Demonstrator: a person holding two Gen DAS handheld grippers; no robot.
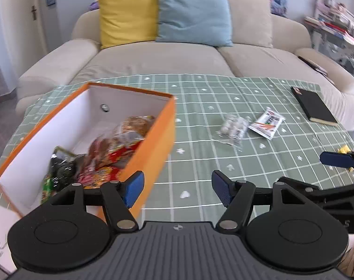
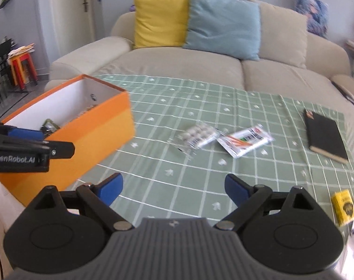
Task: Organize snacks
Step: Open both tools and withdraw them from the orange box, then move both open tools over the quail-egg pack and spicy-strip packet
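An orange box point(image 1: 151, 137) point(image 2: 88, 137) with white inner walls stands on the left of the green checked tablecloth point(image 1: 200, 163) and holds several snack packets point(image 1: 111, 154). A clear pack of white sweets point(image 1: 233, 126) point(image 2: 196, 137) and a white sachet point(image 1: 267, 122) point(image 2: 244, 141) lie side by side on the cloth further right. My left gripper point(image 1: 177, 190) is open and empty, its left pad beside the box's near corner. My right gripper point(image 2: 173, 189) is open and empty over bare cloth, short of the two packets. A small yellow pack point(image 2: 342, 207) lies at the near right.
A black notebook point(image 1: 313, 106) point(image 2: 325, 137) lies at the table's far right. Behind the table is a beige sofa point(image 1: 167, 56) with yellow, blue and beige cushions. The right gripper's finger point(image 1: 338, 159) shows at the left view's right edge. Red stools point(image 2: 21, 70) stand far left.
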